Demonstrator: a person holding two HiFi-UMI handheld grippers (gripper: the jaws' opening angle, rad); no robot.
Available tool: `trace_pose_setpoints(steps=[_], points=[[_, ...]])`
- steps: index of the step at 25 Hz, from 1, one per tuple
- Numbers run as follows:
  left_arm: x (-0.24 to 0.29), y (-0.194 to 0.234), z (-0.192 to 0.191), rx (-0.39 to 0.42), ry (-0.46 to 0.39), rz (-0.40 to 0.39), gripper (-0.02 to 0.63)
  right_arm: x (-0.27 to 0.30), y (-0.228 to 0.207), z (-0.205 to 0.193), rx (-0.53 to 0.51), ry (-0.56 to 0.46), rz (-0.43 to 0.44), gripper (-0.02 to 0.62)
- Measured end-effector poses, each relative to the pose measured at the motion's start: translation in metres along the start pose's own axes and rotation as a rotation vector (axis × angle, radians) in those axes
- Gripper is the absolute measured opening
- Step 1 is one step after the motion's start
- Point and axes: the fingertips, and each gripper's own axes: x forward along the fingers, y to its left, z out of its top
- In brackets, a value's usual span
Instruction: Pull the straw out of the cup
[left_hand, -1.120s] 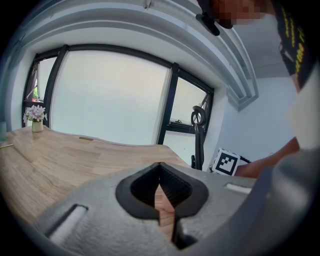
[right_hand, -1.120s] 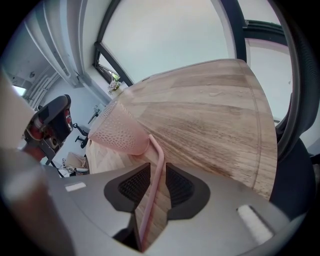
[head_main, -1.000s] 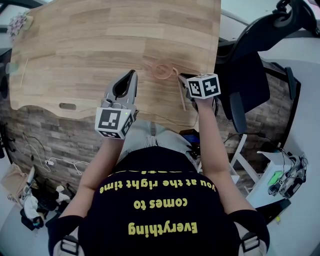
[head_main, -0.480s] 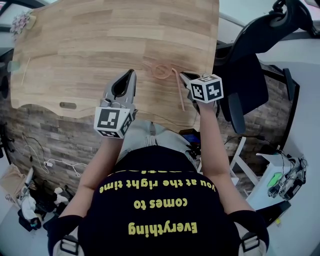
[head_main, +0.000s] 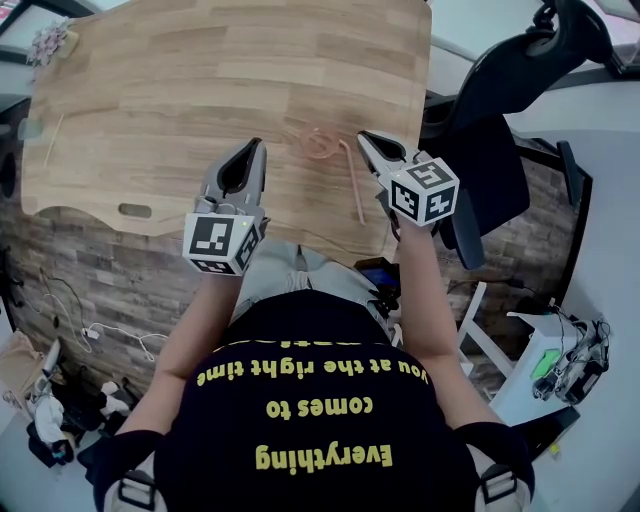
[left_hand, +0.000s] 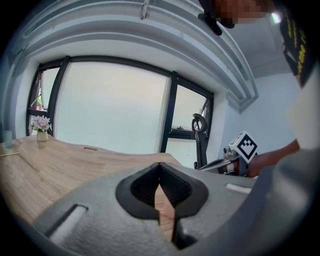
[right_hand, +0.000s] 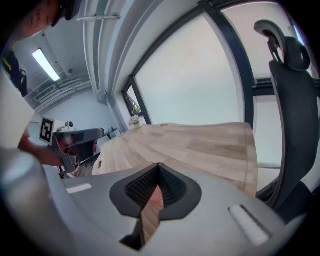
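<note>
We are seeing thin pinkish plastic straw (head_main: 353, 185) lying flat on pale wooden desk (head_main: 150, 90), just right of clear pink-tinted round cup (head_main: 320, 143), outside it. Left tool (head_main: 257, 147) and right tool (head_main: 364, 138) hovering near cup, both closed, empty. We are judging pull-out done, nothing left.

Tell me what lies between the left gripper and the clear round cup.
Nothing: the head view shows bare wooden table between the left gripper and clear round cup.
</note>
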Motion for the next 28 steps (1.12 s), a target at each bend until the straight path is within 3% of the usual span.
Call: trace_pose_setpoints(steps=[10, 28], points=[[-0.012, 0.004, 0.026, 0.023, -0.060, 0.013, 0.000, -0.048, 0.018, 0.063, -0.095, -0.273, -0.058, 0.006], [-0.032, 0.007, 0.056, 0.075, -0.121, 0.019, 0.000, -0.108, 0.041, 0.107, -0.159, -0.515, -0.224, 0.007]])
